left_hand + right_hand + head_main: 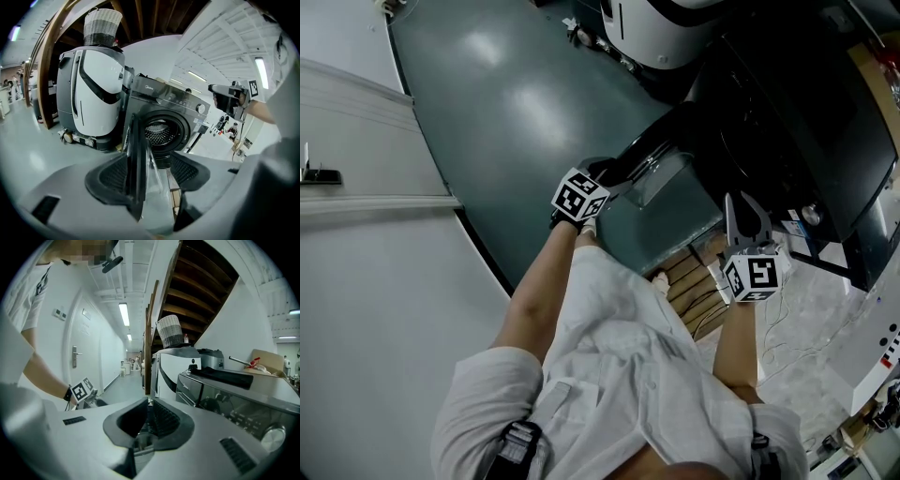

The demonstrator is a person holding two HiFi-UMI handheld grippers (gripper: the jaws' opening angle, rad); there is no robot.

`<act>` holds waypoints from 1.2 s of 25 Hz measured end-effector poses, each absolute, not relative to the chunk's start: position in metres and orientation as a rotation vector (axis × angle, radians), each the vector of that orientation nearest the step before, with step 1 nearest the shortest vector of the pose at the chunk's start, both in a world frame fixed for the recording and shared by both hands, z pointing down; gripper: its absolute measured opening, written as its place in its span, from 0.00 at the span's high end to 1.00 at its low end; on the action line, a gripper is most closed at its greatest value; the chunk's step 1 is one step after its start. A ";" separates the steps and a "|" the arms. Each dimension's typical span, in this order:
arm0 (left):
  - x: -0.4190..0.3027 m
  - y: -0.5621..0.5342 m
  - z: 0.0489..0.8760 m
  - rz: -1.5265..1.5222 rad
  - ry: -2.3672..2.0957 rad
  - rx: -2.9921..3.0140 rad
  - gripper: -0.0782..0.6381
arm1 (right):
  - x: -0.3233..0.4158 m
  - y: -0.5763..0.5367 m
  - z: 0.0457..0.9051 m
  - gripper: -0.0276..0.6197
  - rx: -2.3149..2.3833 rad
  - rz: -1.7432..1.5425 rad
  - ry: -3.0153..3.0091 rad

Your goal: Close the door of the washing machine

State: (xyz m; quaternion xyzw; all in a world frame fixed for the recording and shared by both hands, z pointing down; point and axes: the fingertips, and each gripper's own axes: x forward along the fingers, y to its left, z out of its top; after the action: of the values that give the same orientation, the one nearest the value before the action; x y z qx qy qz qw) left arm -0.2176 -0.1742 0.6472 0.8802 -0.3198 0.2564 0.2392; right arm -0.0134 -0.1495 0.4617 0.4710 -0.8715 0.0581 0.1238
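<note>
Left gripper view, your left gripper (150,173) spread wide astride the door (135,157) edge, drum (159,133) seen only here, right gripper (149,417) pressed together, empty.

Glossy grey floor (516,112), white corridor walls (104,350), wooden staircase (204,284), strip lights (124,314)

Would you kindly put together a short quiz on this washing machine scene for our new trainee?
1. True or false: the washing machine door is already shut.
2. What stands between the left gripper's jaws? A) the door's edge B) a towel C) nothing
3. Fill in: on the white machine beside the washer sits a woven ____.
Key: 1 false, it stands open; 2 A, with the jaws wide apart; 3 basket.
</note>
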 end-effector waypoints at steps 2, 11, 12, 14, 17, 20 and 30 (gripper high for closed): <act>-0.206 -0.164 0.647 0.701 -0.857 2.412 0.49 | -0.005 -0.142 0.459 0.91 1.386 0.169 -2.540; -0.140 -0.127 0.644 0.689 -0.759 2.456 0.49 | 0.042 -0.110 0.451 0.91 1.435 0.152 -2.509; -0.132 -0.124 0.644 0.691 -0.749 2.462 0.49 | 0.048 -0.106 0.451 0.91 1.442 0.153 -2.504; -0.115 -0.115 0.644 0.690 -0.723 2.472 0.49 | 0.062 -0.096 0.452 0.91 1.455 0.160 -2.489; -0.090 -0.109 0.645 0.683 -0.682 2.488 0.49 | 0.085 -0.087 0.451 0.91 1.490 0.168 -2.465; -0.066 -0.106 0.645 0.688 -0.648 2.506 0.49 | 0.108 -0.077 0.451 0.91 1.528 0.171 -2.445; 0.011 -0.102 0.644 0.692 -0.522 2.571 0.49 | 0.169 -0.055 0.451 0.91 1.630 0.180 -2.381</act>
State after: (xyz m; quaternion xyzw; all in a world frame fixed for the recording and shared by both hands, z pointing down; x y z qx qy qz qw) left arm 0.0107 -0.1020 0.6436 0.9260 -0.1878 0.2493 0.2126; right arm 0.1688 -0.0550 0.4513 0.5593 -0.8172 0.0617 0.1250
